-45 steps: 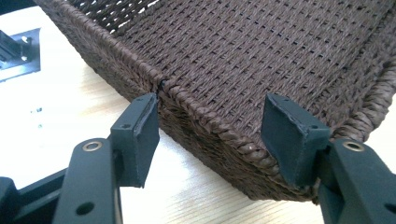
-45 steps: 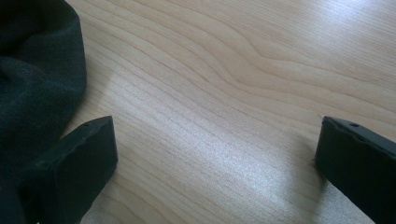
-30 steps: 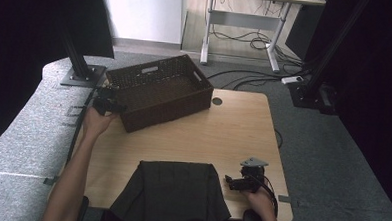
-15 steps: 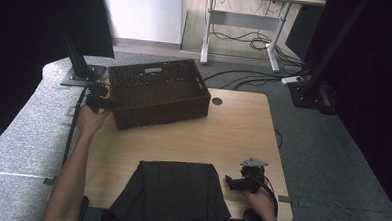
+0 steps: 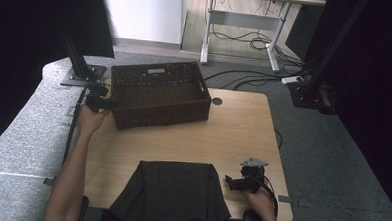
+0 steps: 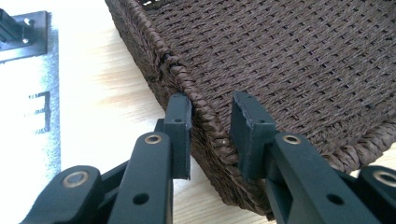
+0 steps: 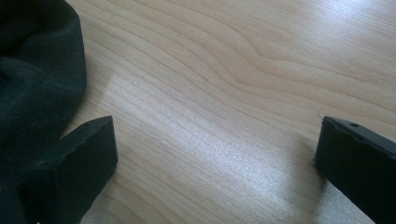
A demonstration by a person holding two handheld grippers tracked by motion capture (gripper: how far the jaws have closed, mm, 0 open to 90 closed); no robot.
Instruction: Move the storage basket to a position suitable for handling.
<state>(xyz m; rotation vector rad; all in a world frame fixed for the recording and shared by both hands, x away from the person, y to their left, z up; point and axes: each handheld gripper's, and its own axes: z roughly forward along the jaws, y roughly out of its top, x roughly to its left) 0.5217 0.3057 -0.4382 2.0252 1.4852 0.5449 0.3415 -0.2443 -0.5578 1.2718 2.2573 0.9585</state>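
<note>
A dark brown woven basket [image 5: 157,94] sits at the far left of the wooden table [image 5: 233,137], with nothing visible inside it. My left gripper [image 5: 108,104] is at its near left corner. In the left gripper view the jaws have just closed on the basket's braided rim [image 6: 205,116], one pad outside the wall and one inside; my left gripper [image 6: 210,105] is shut on it. My right gripper [image 5: 229,181] rests near the front right edge, open and holding nothing. In the right gripper view it [image 7: 217,140] frames bare wood beside a black cloth [image 7: 32,70].
The black cloth [image 5: 173,194] lies folded at the front middle of the table. A round cable hole [image 5: 217,101] sits just right of the basket. A stand's metal foot [image 5: 83,75] is off the table's far left corner. Cables run across the floor behind.
The basket has swung from a skewed angle to nearly square with the table. My left hand shifted left along its corner. The right hand has stayed put.
</note>
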